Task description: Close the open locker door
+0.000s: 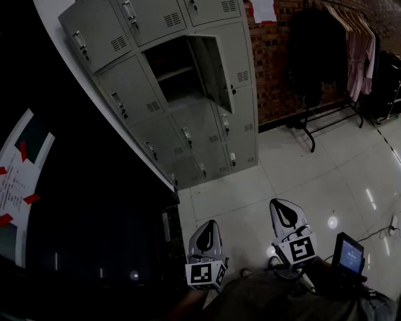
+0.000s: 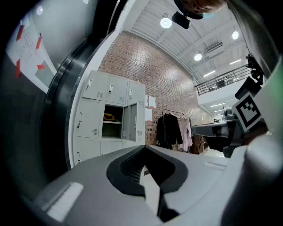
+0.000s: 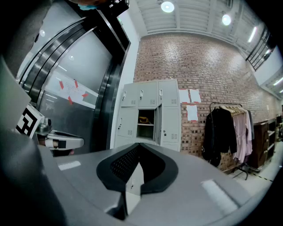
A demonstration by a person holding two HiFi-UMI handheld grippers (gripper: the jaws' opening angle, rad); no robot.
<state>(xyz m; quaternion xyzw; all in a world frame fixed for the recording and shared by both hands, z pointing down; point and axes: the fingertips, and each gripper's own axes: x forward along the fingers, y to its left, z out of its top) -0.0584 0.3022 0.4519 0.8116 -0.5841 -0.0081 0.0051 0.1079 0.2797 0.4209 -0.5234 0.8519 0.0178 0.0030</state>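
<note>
Both grippers sit low and level, well apart from the lockers (image 1: 135, 94). Left gripper (image 1: 209, 224): fingers pressed together, nothing between. Right gripper (image 1: 282, 203): fingers likewise together, empty. Door (image 1: 210, 69) stands open at 12 o'clock, swung out on the opening's right. Clothes rack (image 1: 351, 37) at 2 o'clock.

A brick wall (image 3: 212, 66) stood behind the rack of hanging clothes (image 3: 227, 132), glossy pale floor tiles (image 1: 313, 182) spread beneath it, two paper sheets (image 3: 191, 103) were pinned beside it, and round ceiling lamps (image 3: 167, 6) glowed high above.
</note>
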